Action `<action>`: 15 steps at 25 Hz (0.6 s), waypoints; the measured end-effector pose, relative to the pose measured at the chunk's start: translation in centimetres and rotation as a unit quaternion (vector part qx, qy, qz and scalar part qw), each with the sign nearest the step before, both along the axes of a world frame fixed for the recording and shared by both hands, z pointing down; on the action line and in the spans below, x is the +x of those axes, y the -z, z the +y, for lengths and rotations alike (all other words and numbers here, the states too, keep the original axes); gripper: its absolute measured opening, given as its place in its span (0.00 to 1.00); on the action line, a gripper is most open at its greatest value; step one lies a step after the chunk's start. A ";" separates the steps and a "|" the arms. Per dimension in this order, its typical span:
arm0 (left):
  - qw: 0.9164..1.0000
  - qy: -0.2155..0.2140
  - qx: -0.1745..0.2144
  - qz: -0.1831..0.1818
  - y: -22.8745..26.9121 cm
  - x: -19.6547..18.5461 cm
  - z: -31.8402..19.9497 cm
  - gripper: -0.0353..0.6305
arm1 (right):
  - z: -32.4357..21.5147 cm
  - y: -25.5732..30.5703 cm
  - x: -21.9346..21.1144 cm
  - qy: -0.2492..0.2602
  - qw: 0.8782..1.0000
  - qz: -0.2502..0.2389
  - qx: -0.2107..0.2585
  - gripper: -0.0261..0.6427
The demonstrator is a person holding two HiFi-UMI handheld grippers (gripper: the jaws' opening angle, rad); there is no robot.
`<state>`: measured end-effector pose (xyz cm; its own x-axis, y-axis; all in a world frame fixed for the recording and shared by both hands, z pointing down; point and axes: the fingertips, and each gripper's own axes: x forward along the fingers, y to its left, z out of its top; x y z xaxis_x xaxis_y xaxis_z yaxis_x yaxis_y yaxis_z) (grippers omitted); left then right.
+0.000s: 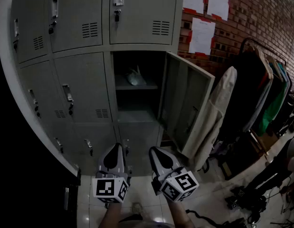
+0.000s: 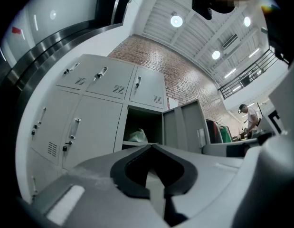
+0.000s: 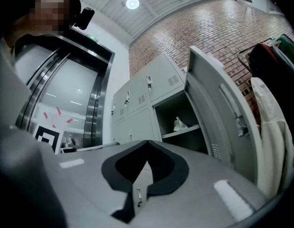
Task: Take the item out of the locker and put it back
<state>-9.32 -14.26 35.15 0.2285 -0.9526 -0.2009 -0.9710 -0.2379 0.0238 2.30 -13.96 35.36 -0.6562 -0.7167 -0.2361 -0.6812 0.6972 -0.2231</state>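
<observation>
Left tool point(image 2: 151, 145): jaws pressed together at the tips, nothing between them, touching nothing. Right tool point(image 3: 147, 140): same, tips together, empty. In the head view the left tool point(image 1: 119, 146) and right tool point(image 1: 152, 150) sit side by side low in front of the lockers, near each other but not touching. Both aim at the open locker point(image 1: 136, 99) with tips tilted slightly up and marker cubes toward the person.

The item point(image 1: 136, 77), a pale crumpled bag-like thing, lies on the shelf point(image 1: 136, 86) inside the open locker, well apart from both tools. It also shows in both gripper views point(image 2: 137, 136) point(image 3: 180, 124). The door point(image 1: 184, 106) is swung out to the right. A clothes rack point(image 1: 265, 94) stands right of it by the brick wall point(image 1: 260, 13).
</observation>
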 end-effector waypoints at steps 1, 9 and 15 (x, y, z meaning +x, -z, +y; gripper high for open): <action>1.000 -0.004 0.002 -0.003 0.4 -0.4 -1.5 0.06 | -1.6 0.3 -0.5 -0.003 1.000 0.002 0.003 0.04; 1.000 -0.008 0.013 -0.004 3.0 -3.2 -10.8 0.06 | -11.8 2.2 -1.3 -0.042 0.999 0.000 0.003 0.04; 1.000 -0.006 0.010 -0.004 2.5 -3.0 -13.7 0.06 | -14.8 1.4 -1.3 -0.053 0.998 0.026 -0.003 0.04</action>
